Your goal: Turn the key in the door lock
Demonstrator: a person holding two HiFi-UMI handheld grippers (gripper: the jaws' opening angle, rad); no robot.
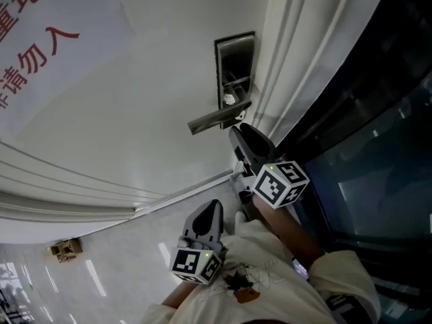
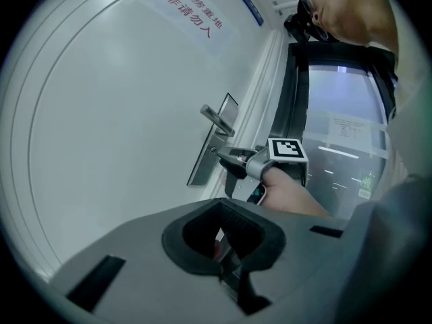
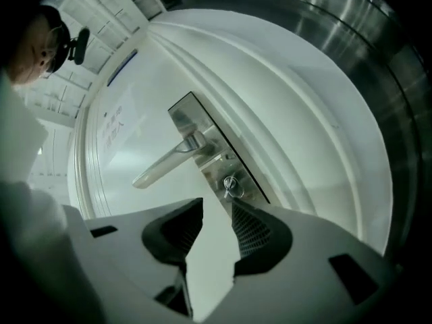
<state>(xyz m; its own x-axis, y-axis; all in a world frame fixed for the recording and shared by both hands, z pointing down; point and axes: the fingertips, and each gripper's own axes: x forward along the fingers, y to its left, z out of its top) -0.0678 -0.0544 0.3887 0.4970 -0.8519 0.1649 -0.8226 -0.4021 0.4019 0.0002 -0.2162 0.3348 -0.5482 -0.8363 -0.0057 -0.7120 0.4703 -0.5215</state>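
Note:
A steel lock plate (image 1: pixel 236 56) sits on the white door, with a lever handle (image 1: pixel 217 118) and a small key (image 1: pixel 230 100) in the cylinder below it. My right gripper (image 1: pixel 236 129) points at the lock, just short of it. In the right gripper view its jaws (image 3: pixel 216 204) stand open, and the key (image 3: pixel 231 183) is just beyond the right fingertip with nothing between the pads. My left gripper (image 1: pixel 214 206) hangs back, lower and away from the door. Seen in its own view, the left gripper (image 2: pixel 223 240) looks shut and empty. That view also shows the right gripper (image 2: pixel 226 158) at the plate (image 2: pixel 202 167).
A white sign with red characters (image 1: pixel 34 39) is on the door at upper left. The door's frame mouldings (image 1: pixel 297 52) run beside the lock, and a dark glass panel (image 1: pixel 378 147) lies to the right. A small cardboard box (image 1: pixel 65 248) sits on the glossy floor.

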